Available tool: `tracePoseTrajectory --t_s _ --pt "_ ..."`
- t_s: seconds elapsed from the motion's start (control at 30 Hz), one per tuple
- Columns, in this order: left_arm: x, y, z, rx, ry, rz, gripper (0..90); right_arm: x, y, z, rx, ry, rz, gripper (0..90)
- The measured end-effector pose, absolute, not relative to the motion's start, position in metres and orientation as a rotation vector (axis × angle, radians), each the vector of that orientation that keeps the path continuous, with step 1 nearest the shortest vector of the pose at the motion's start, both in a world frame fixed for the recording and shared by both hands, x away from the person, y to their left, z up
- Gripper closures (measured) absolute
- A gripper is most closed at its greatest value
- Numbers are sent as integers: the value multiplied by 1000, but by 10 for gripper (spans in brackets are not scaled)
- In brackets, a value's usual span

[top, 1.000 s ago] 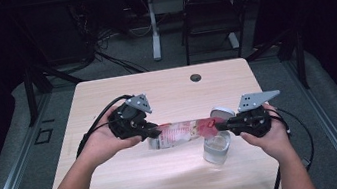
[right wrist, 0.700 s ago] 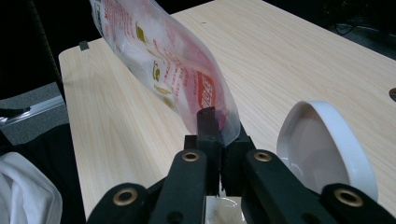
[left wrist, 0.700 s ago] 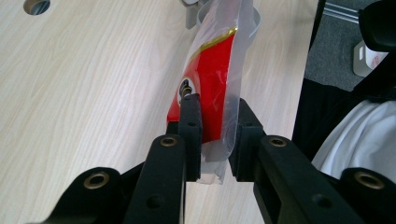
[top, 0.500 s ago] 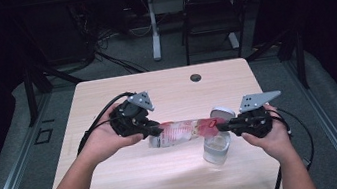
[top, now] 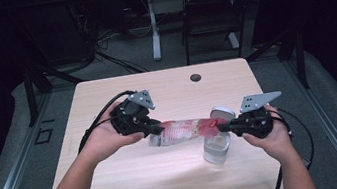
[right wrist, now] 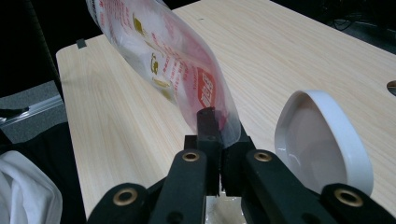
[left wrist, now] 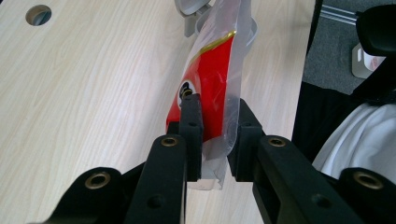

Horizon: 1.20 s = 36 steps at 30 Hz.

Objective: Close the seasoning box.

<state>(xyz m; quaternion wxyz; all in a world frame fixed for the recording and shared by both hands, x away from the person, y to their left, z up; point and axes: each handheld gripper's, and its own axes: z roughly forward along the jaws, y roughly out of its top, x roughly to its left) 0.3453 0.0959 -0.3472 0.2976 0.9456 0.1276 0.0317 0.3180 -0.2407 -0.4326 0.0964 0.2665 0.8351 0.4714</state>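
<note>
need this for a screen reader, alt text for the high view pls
Two hands hold a clear and red plastic bag stretched between the left gripper and right gripper above a wooden table, over a clear container with a hinged lid.

The plastic bag (top: 184,130) is clear with a solid red panel, a thin gold stripe and small red and gold print across its film. Both grippers, left (top: 153,126) and right (top: 223,127), are matte black with brass-coloured screw holes and grey plates on top. The container (top: 216,149) is clear, its hinged lid (top: 222,113) white. The table (top: 119,182) is pale wood grain with a dark round hole near its far edge.
</note>
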Motion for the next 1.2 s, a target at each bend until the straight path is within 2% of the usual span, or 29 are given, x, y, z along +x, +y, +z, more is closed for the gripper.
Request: tracePoseTrajectory --t_s 1.2 --pt "344 83 -338 2504 287 82 792 310 -252 -430 811 2479 1365 891"
